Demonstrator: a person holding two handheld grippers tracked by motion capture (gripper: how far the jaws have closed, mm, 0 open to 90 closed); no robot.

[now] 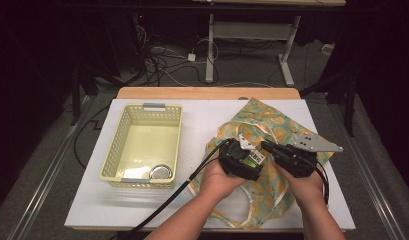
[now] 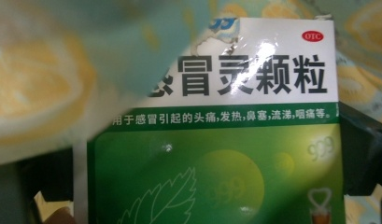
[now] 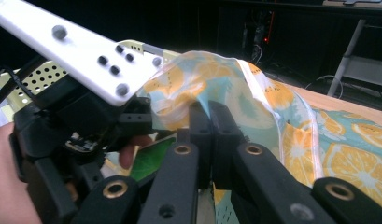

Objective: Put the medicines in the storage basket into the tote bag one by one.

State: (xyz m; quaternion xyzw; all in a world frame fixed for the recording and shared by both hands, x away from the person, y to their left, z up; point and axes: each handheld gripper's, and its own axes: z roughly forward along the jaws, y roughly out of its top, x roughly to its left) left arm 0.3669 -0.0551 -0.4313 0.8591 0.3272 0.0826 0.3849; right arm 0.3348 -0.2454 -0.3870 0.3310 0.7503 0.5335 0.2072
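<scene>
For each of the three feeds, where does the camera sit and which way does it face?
High view: above the person's side, looking forward and down on the table; forearms, both hands, left gripper, right gripper.
Left gripper view: close against the green medicine box under the bag's edge.
Right gripper view: along its shut jaws pinching the lemon-print bag; a hand at left.
Shared: the bag, the yellow basket.

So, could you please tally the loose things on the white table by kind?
Baskets: 1, the pale yellow basket
Round metal lids or tins: 1, the round metal piece in that basket
Fabric bags: 1, the orange-print bag
Medicine boxes: 1, the green box
Total: 4
</scene>
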